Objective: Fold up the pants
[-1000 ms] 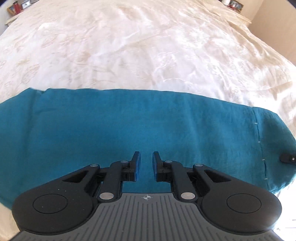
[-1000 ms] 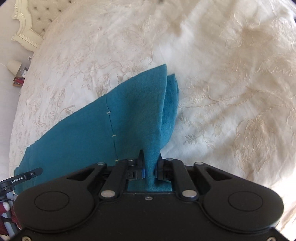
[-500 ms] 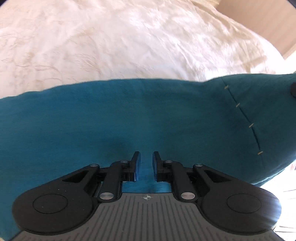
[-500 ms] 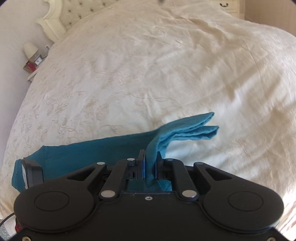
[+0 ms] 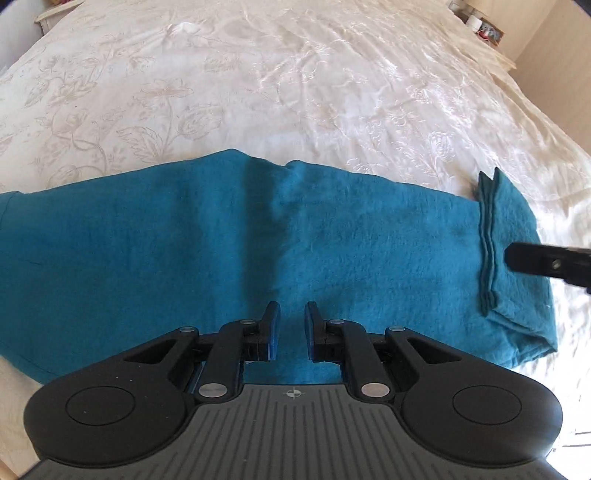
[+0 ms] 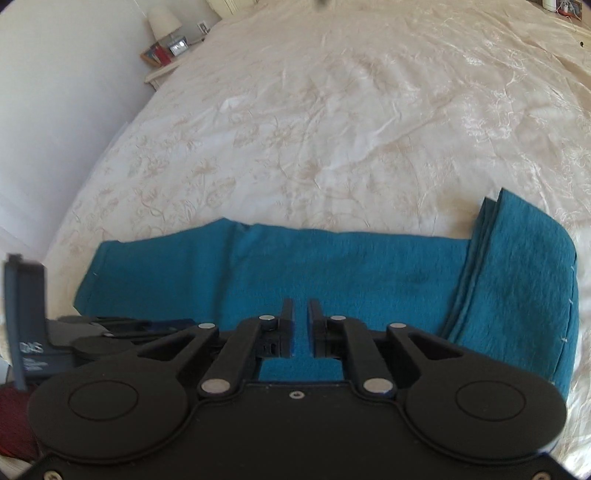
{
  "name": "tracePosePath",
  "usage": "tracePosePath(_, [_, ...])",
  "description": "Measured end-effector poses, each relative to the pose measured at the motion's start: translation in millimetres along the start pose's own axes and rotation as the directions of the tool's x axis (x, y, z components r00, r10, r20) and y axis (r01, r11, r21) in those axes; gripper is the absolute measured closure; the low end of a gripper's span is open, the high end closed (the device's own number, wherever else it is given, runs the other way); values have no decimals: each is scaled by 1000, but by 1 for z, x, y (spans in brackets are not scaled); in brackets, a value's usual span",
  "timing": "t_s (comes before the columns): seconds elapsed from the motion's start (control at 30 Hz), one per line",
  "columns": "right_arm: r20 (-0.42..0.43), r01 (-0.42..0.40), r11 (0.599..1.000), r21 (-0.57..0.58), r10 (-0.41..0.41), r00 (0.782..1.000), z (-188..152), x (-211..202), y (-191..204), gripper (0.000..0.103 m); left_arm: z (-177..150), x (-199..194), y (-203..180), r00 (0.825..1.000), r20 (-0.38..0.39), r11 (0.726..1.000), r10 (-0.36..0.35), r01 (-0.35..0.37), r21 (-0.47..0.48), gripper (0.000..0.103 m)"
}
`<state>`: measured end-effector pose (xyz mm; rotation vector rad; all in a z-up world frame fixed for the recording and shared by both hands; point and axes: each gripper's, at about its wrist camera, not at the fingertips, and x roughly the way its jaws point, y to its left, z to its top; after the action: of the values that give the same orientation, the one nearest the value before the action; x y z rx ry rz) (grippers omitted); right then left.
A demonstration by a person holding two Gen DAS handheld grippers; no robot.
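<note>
The teal pants (image 5: 332,240) lie flat across the cream bedspread, also seen in the right wrist view (image 6: 295,269). Their right end is folded back over the rest, with the hem edges (image 5: 487,240) lying on top; the same fold shows in the right wrist view (image 6: 517,273). My left gripper (image 5: 291,317) is open and empty over the near edge of the pants. My right gripper (image 6: 300,314) is slightly open and empty over the pants; a finger of it (image 5: 543,258) shows at the right edge of the left wrist view.
The embroidered cream bedspread (image 5: 295,92) stretches far beyond the pants. A nightstand with a lamp (image 6: 164,26) and small items stands at the bed's far left corner. A white wall (image 6: 55,110) runs along the left. The left gripper's body (image 6: 29,321) is at the lower left.
My right gripper carried the pant end over, laid it folded on the pants and let go. My left gripper stayed open above the pants.
</note>
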<state>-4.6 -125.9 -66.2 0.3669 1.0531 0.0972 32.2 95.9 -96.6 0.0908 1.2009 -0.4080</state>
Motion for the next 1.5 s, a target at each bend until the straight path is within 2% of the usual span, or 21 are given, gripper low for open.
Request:
tracePosePath(0.13, [-30,118,992,50,-116,993,-21,7,-11,84,11,2,-12,997,14,995,-77,76,70,89])
tracePosePath(0.23, [-19,184,979,88,-183,983,-35,-6,-27,67,14,7,-40,991,19,980,-134,129,149,86])
tracePosePath(0.3, [-5,208,972,108,-209,978,-41,-17,-40,55,17,13,-62,987,19,969,-162,155,191,80])
tracePosePath(0.37, [16,223,968,113,-226,974,-45,-26,-50,53,20,17,-86,982,21,959,-186,177,222,80])
tracePosePath(0.43, [36,232,965,125,-238,971,-48,-36,-63,46,22,22,-108,979,23,950,-204,192,245,80])
tracePosePath(0.47, [43,236,963,132,-243,969,-49,-39,-69,41,23,25,-120,978,26,947,-209,195,255,80])
tracePosePath(0.6, [60,270,953,134,-280,958,-48,-49,-99,35,26,42,-162,977,20,940,-210,196,280,80])
tracePosePath(0.83, [21,300,938,174,-308,951,-47,-45,-180,35,34,76,-211,985,-11,951,-170,167,261,80])
tracePosePath(1.1, [-72,337,926,170,-330,941,-45,-24,-251,35,37,116,-240,991,-82,957,-103,121,262,79])
tracePosePath(1.27, [-88,292,940,175,-280,956,-42,-19,-265,35,33,137,-242,985,-142,969,-100,129,213,70])
tracePosePath(1.3, [-91,282,943,179,-270,959,-42,-19,-266,35,33,139,-242,983,-147,970,-109,137,199,64])
tracePosePath(1.37, [-92,267,946,185,-254,963,-41,-18,-268,35,35,144,-242,978,-161,972,-133,160,173,60])
tracePosePath(1.43, [-94,253,948,192,-239,966,-41,-18,-270,35,38,147,-243,977,-171,976,-129,156,155,61])
tracePosePath(1.5, [-95,244,948,203,-229,969,-41,-18,-272,35,40,144,-244,985,-157,982,-71,96,164,86])
